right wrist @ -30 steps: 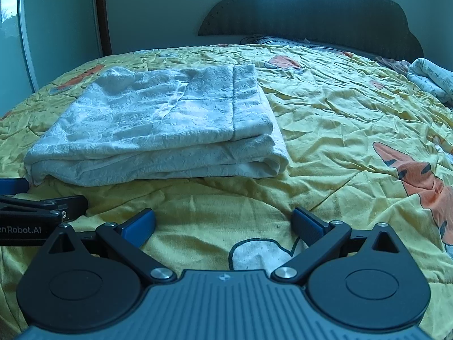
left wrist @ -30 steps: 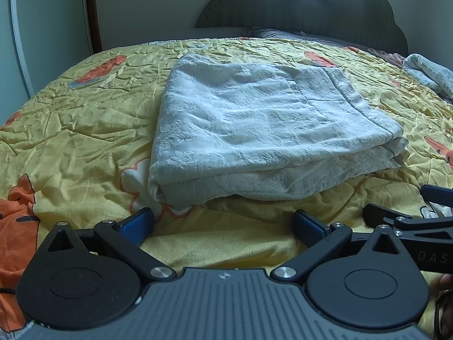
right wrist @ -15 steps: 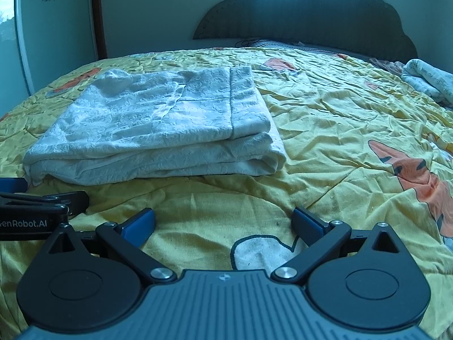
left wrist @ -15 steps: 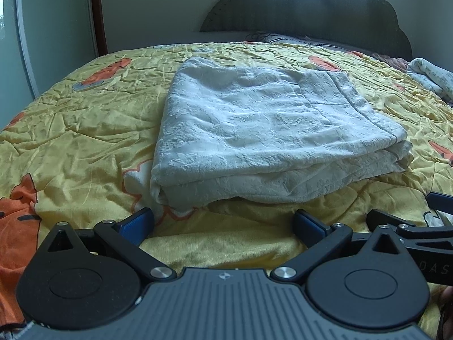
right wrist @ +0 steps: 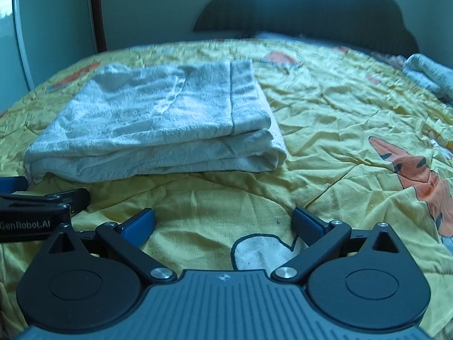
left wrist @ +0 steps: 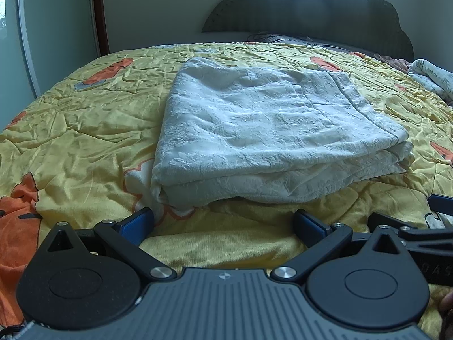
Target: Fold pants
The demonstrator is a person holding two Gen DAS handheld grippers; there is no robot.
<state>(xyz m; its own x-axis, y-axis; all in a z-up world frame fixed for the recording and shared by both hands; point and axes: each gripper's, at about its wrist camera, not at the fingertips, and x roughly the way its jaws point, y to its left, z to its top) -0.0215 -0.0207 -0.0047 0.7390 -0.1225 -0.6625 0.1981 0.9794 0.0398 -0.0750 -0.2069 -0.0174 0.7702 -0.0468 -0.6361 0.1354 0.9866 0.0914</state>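
Nearest the cameras, the left gripper [left wrist: 223, 222] and the right gripper [right wrist: 223, 222] are held low over the bedspread [left wrist: 85, 130], side by side, each with its jaws spread wide and nothing between them. The blue pads [left wrist: 136, 222] sit well apart, with bare yellow cloth showing in the gap. Just beyond the fingertips lie the pants [left wrist: 266, 136], pale and textured, folded into a thick, tidy rectangle of several layers resting flat on the bed; neither gripper touches them. In the right wrist view the pants [right wrist: 158, 130] lie to the left of center, with an orange cartoon print [right wrist: 419, 175] off to the right. Farther back, a folded light cloth [left wrist: 433, 78] rests at the bed's right edge, and the dark scalloped headboard [left wrist: 311, 8] stands against the wall.
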